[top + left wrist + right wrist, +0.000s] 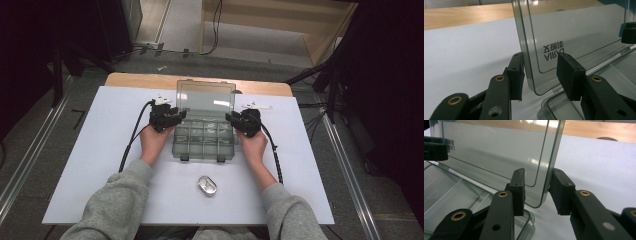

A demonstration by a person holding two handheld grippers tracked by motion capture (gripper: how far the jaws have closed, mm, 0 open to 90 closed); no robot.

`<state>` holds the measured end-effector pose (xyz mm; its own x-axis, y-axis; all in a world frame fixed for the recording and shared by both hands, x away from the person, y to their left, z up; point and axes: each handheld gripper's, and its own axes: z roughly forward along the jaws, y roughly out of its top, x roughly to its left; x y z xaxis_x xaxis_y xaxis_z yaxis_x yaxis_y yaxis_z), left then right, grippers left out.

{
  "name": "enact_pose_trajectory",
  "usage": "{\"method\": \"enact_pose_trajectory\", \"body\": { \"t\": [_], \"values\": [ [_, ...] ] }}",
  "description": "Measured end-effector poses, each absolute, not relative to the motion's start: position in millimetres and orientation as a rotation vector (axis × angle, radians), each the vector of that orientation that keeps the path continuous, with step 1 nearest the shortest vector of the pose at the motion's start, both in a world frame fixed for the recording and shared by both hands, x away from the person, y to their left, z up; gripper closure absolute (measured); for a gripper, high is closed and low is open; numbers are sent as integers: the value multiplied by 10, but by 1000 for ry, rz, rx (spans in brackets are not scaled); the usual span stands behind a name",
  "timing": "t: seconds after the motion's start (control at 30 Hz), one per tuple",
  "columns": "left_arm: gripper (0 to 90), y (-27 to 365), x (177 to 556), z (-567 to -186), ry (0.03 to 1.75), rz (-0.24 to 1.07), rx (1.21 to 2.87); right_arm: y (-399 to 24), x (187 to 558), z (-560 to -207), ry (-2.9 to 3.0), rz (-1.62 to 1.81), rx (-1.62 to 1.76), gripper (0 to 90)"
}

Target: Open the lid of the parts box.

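The clear box (204, 132) sits at table centre, its lid (206, 99) upright at twelve o'clock. The left gripper (541, 75) straddles the lid's nine o'clock edge and the right gripper (537, 192) its three o'clock edge, both jaws part-open, not clamped.

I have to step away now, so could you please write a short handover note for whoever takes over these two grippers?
Left gripper: jaws straddle the left edge of the lid; outer pad at the edge, inner pad off it, so open, no firm grip.
Right gripper: jaws straddle the lid's right edge; a gap shows at the inner pad, so open.
Box: mid-table, compartments exposed, lid standing roughly upright at the back.
Tin: small metal one, on the table in front of the box, untouched.
Done: lid raised.
Left: probably moving the lid on; which way is unclear.
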<state>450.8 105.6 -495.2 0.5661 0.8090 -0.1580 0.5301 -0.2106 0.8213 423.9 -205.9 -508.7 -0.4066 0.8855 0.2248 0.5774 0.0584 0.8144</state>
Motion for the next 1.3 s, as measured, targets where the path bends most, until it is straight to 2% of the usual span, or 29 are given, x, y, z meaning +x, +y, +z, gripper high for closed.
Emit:
{"method": "enact_pose_trajectory", "body": {
  "t": [0.47,0.9,1.3],
  "values": [
    [529,1048,4544,-5015,1107,367,1872,-2047,4273,-5142,2010,1291,1513,586],
    [400,1043,4572,-5057,1132,307,1846,-2044,4294,-5147,2007,1264,1536,553],
    [365,1052,4592,-5077,1163,276,1826,-2038,4299,-5145,2011,1258,1530,547]
  ]
}}
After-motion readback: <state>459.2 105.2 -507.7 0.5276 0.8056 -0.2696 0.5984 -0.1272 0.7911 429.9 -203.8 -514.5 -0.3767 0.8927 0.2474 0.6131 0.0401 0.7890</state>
